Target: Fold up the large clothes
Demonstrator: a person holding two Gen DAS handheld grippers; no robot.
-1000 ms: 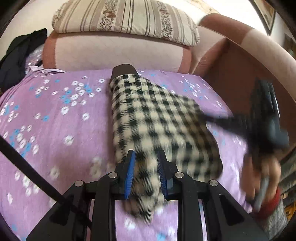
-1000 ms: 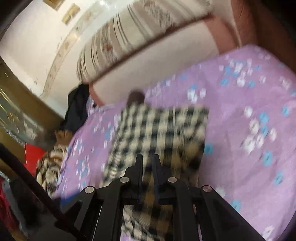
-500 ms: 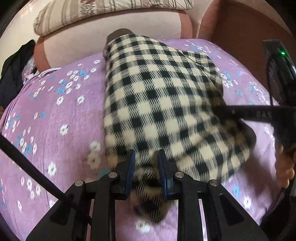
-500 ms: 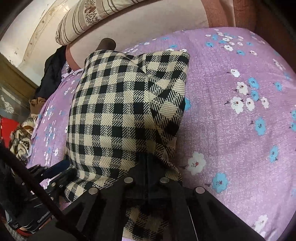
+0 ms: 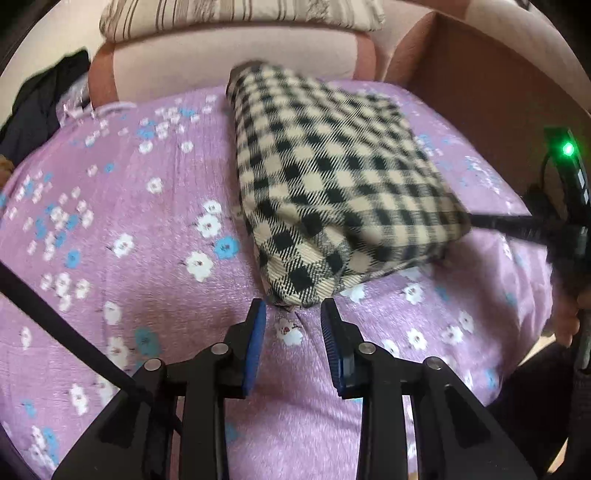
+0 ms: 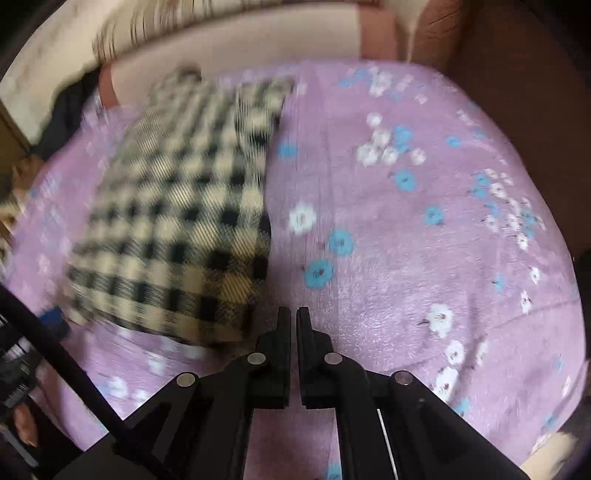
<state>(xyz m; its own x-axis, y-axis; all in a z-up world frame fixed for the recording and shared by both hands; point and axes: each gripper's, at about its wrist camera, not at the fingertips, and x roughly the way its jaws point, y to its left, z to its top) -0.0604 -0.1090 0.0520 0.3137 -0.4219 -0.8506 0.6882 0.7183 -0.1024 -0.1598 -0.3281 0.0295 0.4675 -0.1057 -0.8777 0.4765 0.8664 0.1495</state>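
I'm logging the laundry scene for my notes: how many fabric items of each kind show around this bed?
Checked folded garment: 1
Striped pillow: 1
Purple floral bedspread: 1
Dark clothing heap at the left edge: 1
Total: 4

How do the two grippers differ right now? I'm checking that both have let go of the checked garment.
The left gripper has its jaws apart and opening, its blue pads just short of the checked garment's near corner. The right gripper is shut, and the garment lies to its left in its own view. Both are empty, above the purple floral cover.
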